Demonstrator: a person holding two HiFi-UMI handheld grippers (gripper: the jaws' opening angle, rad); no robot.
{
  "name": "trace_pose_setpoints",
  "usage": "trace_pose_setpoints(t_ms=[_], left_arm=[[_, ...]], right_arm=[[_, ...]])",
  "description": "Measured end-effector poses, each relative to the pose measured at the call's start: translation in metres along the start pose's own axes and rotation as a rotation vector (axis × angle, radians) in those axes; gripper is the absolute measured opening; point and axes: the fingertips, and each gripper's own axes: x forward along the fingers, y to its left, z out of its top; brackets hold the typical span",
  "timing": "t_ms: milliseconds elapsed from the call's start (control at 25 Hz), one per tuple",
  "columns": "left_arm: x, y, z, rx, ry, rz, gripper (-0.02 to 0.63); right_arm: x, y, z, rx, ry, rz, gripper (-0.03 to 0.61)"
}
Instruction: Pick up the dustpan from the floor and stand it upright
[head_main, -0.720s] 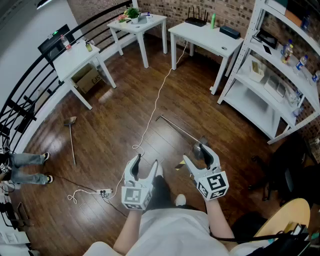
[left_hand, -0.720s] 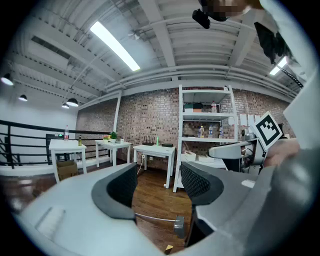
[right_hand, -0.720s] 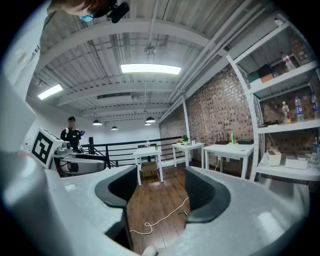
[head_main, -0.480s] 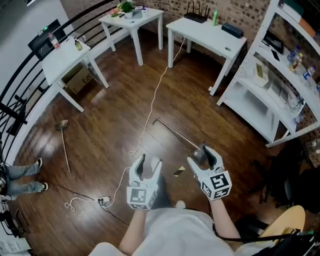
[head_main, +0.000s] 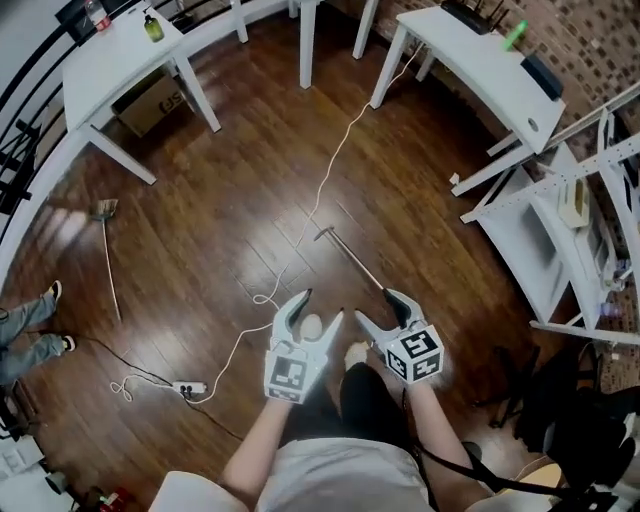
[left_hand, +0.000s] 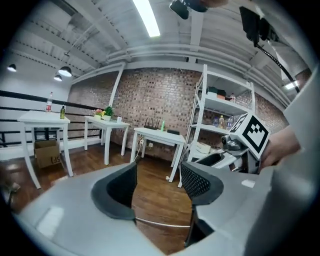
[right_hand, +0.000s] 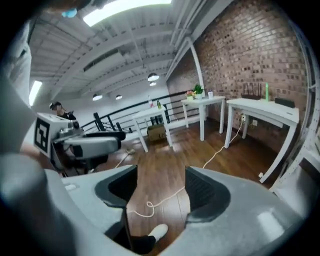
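Note:
The dustpan lies on the wood floor. Its long thin handle (head_main: 350, 262) runs from the middle of the floor toward me, and its pan end is hidden under my right gripper (head_main: 378, 308). That gripper is held above the near end of the handle, jaws wide open with nothing between them; in the right gripper view (right_hand: 157, 187) only floor, a white cable and a shoe show through the gap. My left gripper (head_main: 320, 308) hangs just left of it, also open and empty (left_hand: 157, 180). Neither gripper touches the dustpan.
A white cable (head_main: 315, 195) runs along the floor from the far tables to a power strip (head_main: 190, 387). A broom (head_main: 106, 250) lies at the left. White tables (head_main: 110, 60) stand at the back, a shelf unit (head_main: 560, 230) at the right. A person's legs (head_main: 30, 335) show at the left edge.
The head view has tipped further down and moved forward. Both grippers now sit closer together over the dustpan's near end, and the right one covers the pan that showed before.

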Motion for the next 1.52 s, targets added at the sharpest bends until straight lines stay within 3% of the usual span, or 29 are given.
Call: trace_pose_setpoints(t_ms=[160,440,520,640,960,1160,1200,1240,1400,1520], left_arm=[[0.037,0.060,-0.060,-0.056,0.102,0.058,0.297],[0.127,0.150,-0.183,-0.059,0.182,0.134,0.287],[0.147,0.175,-0.228,-0.061,0.191,0.165,0.287],[0.168,0.205,-0.290,-0.125,0.193,0.219,0.287],[0.229,0.287,-0.433,-0.160,0.211,0.284,0.275],[0.236,0.311,-0.471,-0.196,0.212,0.335,0.270],[0.235,0.314,-0.473,-0.199,0.213,0.340,0.268],[0.234,0.316,-0.475,-0.200,0.215,0.343,0.267],[0.222,0.312,-0.458,-0.204,0.235,0.351,0.261],[0.218,0.302,-0.420,-0.197,0.229,0.329,0.256]], right_arm=[[0.094,-0.046,-0.052,0.039,0.162,0.009,0.285],[0.285,-0.142,-0.158,0.044,0.303,0.072,0.285],[0.344,-0.165,-0.197,0.114,0.327,0.064,0.285],[0.420,-0.192,-0.264,0.253,0.365,0.048,0.285],[0.612,-0.260,-0.392,0.544,0.335,-0.041,0.242],[0.678,-0.283,-0.432,0.679,0.324,-0.180,0.241],[0.682,-0.287,-0.433,0.687,0.325,-0.227,0.166],[0.684,-0.290,-0.434,0.686,0.332,-0.260,0.158],[0.676,-0.277,-0.422,0.671,0.357,-0.182,0.121],[0.640,-0.274,-0.371,0.703,0.290,-0.134,0.115]])
